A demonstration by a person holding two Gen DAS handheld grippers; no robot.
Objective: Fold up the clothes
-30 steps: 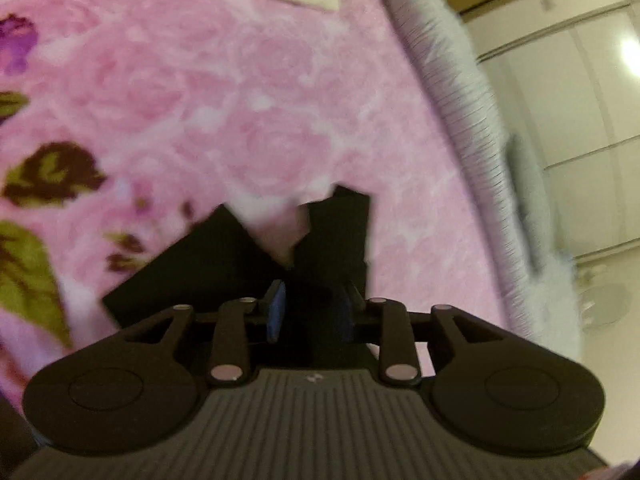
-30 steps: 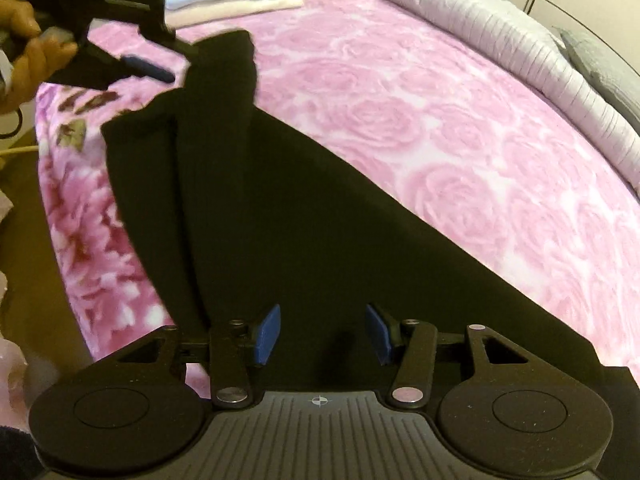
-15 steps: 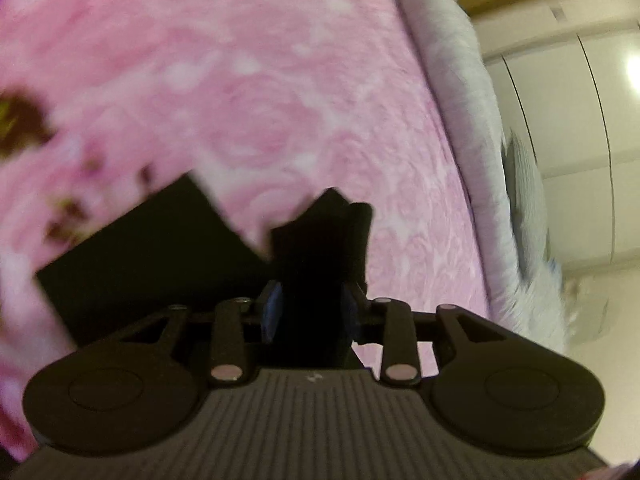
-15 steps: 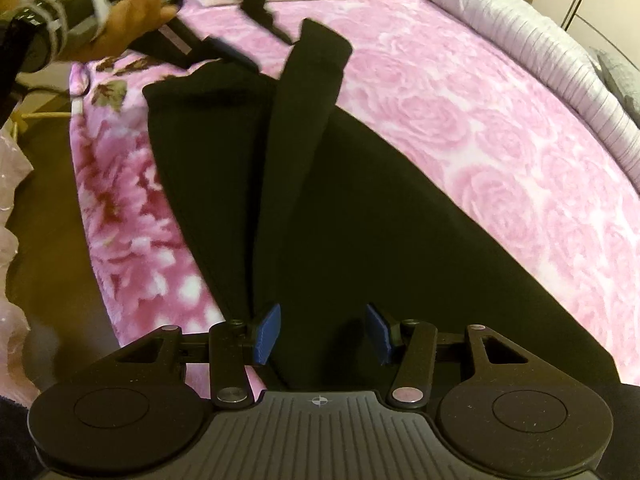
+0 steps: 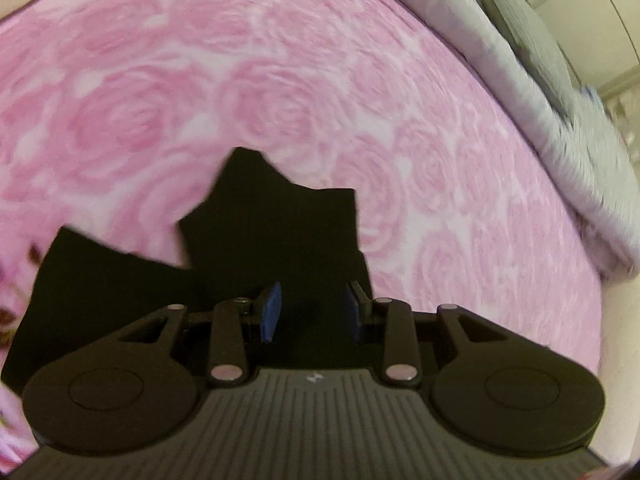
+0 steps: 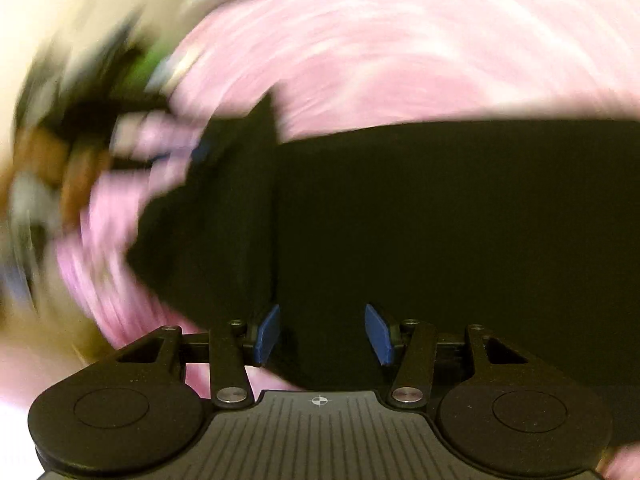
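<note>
- We note a pink rose-patterned blanket (image 5: 248, 92) covering the bed, with a grey quilt (image 5: 532, 92) rolled along its far right edge in the left wrist view.
- We find the black garment (image 6: 440, 216) spread on that blanket. In the right wrist view it fills the ground ahead of the gripper and runs away to the right; a vertical crease or edge stands just left of centre.
- We record the right gripper (image 6: 322, 334) with its jaws wide apart and dark cloth behind the gap. Whether cloth sits between the pads, we cannot tell; the view is heavily blurred.
- We record the left gripper (image 5: 312, 310) with jaws moderately open, a flap of the garment rising directly ahead of them. We cannot tell whether it holds the cloth.
- We judge the right gripper nearer the main body and the left nearer the flap end.
</note>
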